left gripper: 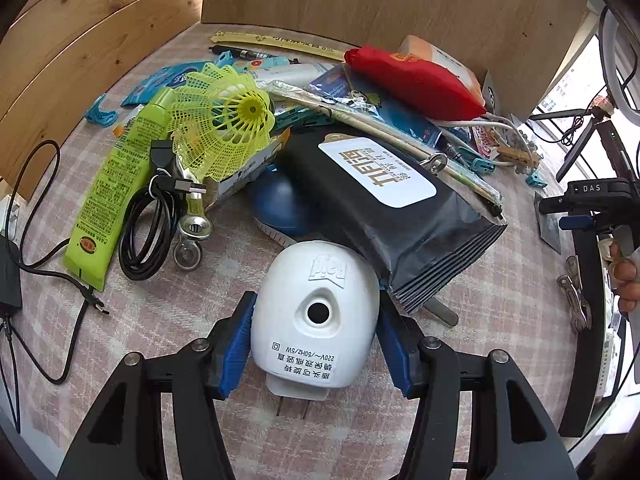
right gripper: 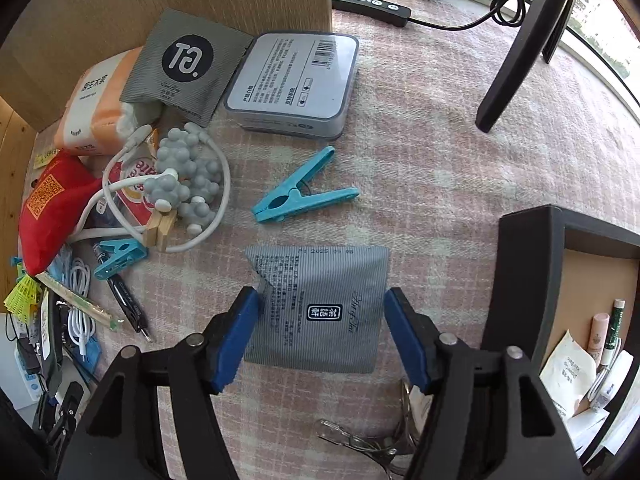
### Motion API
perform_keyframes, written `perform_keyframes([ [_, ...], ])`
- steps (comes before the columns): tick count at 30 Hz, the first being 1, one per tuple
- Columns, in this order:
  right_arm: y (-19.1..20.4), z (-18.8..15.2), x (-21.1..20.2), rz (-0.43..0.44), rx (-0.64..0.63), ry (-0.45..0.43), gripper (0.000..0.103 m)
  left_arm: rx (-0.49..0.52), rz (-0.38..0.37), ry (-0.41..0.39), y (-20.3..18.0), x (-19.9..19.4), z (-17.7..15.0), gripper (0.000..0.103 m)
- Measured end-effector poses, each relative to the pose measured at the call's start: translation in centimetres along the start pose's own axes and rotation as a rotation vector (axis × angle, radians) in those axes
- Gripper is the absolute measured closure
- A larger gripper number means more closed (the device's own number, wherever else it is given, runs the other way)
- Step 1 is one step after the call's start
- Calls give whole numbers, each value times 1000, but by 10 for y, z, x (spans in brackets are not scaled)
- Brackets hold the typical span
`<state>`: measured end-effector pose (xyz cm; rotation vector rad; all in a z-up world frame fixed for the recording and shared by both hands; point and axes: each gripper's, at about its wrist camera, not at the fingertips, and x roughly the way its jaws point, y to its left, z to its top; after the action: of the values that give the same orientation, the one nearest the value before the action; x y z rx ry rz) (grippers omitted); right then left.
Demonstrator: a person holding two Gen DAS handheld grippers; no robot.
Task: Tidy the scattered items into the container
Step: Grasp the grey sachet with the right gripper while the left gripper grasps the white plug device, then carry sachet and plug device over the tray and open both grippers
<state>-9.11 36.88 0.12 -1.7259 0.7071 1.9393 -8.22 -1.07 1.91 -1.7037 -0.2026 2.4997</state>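
Observation:
My left gripper (left gripper: 316, 344) has its blue pads against both sides of a white plug-in device (left gripper: 316, 316) with metal prongs, resting on the pink checked cloth. Behind it lies a pile: a black wipes pack (left gripper: 396, 208), a yellow shuttlecock (left gripper: 228, 120), a green tube (left gripper: 116, 184), a red pouch (left gripper: 416, 80). My right gripper (right gripper: 320, 332) is open around a grey striped sachet (right gripper: 320, 308), pads at its two edges. The dark container (right gripper: 532, 276) stands at the right and holds several small items.
A blue clothespin (right gripper: 300, 196), a grey tin (right gripper: 292, 84), a second grey sachet (right gripper: 184, 64), a grey knobby toy with white cable (right gripper: 184, 176) and metal clips (right gripper: 360, 436) lie around. Wooden panels stand behind. A black coiled cable (left gripper: 148, 224) lies left.

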Motion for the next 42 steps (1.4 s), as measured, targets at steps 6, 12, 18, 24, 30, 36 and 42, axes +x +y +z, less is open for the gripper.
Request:
perform_keyframes([
  [6,-34,13,2,31,-2,36,20,-16,-12,4,3,-1,-1,48],
  [12,-33,38,3,51,-47,34,22,-25,-27,-4,4,0,0,48],
  [18,-34,39,-4,70,-77,46,63,-23,-29,-7,5,-1,0,48],
  [24,-21,22,-5,62,-100,40,78,-43,-40,-3,8,-3,-2,48],
  [30,-19,2,-10,98,-79,40,81,-47,-39,-5,12,-12,-7,48],
  [36,-11,-14,-33,123,-109,2,81,-40,-34,-28,16,-35,-11,48],
  [42,-18,-27,-63,141,-117,-50,81,4,-33,-38,-4,-59,-13,48],
])
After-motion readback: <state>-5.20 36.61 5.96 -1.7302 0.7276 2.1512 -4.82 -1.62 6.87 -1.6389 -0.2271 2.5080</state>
